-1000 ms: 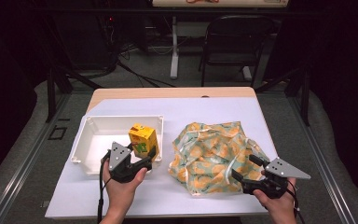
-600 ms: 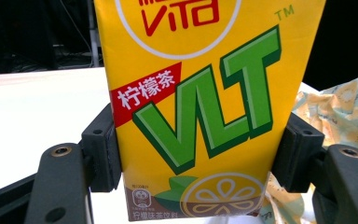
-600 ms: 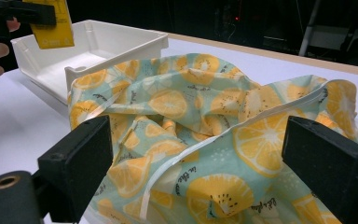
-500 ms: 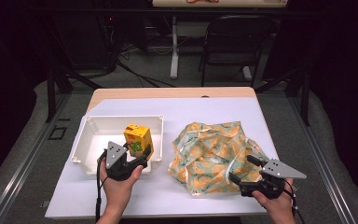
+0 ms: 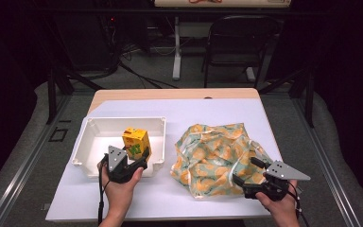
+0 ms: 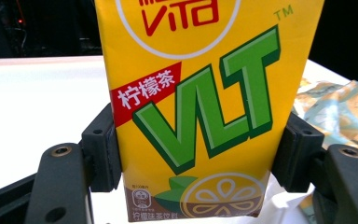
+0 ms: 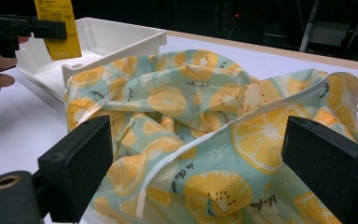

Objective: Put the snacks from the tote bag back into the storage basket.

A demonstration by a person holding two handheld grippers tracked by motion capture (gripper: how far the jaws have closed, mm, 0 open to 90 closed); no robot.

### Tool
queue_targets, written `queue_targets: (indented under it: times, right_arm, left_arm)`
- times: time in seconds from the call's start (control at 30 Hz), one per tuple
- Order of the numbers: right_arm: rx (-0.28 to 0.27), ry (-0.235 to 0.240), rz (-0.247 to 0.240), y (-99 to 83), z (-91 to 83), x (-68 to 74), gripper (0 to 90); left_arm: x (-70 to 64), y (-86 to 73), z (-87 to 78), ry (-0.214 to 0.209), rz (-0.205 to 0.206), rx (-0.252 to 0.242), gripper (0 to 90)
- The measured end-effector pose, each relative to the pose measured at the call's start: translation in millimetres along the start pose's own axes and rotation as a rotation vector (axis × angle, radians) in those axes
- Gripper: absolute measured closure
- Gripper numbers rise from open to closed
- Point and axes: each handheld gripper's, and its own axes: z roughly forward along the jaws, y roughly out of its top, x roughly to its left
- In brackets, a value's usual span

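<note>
A yellow lemon tea carton (image 5: 135, 140) with green "VLT" lettering (image 6: 200, 107) is held slightly tilted over the near part of the white tray (image 5: 123, 119). My left gripper (image 5: 139, 153) is shut on it, its pads (image 6: 102, 149) pressing both sides. In the right gripper view the carton (image 7: 56, 28) hangs above the tray (image 7: 112, 32). A crumpled cloth bag with an orange-slice print (image 5: 212, 151) lies right of the tray. My right gripper (image 5: 245, 171) stands open at its near right edge, the cloth (image 7: 205, 121) just beyond its jaws.
The table top (image 5: 179, 106) is white with a wooden strip at the far edge. A dark chair (image 5: 236, 42) and a stand leg stand on the floor beyond the table. Bare table lies in front of the tray and behind the bag.
My left gripper has carried the carton a little to the left, over the tray. The right gripper has barely moved.
</note>
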Motion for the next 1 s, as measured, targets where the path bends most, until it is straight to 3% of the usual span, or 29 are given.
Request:
queue_targets:
  times: [0.13, 0.5, 0.73, 1.0]
  right_arm:
    - [-0.005, -0.008, 0.001, -0.5, -0.5, -0.9, 8.2]
    - [-0.002, -0.015, -0.002, -1.7, -1.7, -4.0, 8.3]
    - [-0.003, -0.013, -0.006, -2.0, 0.5, -4.0, 8.2]
    - [-0.001, -0.012, -0.008, -1.4, -0.3, -4.9, 8.2]
  left_arm:
    - [0.9, -4.2, -0.4, 0.029, -0.02, -0.004, 31.6]
    - [-2.6, -21.0, 5.2, 0.113, -0.029, 0.015, 31.6]
    - [-1.7, -30.6, 8.0, 0.147, -0.052, 0.038, 31.7]
    - [-2.2, -40.7, 15.9, 0.164, -0.046, 0.066, 31.7]
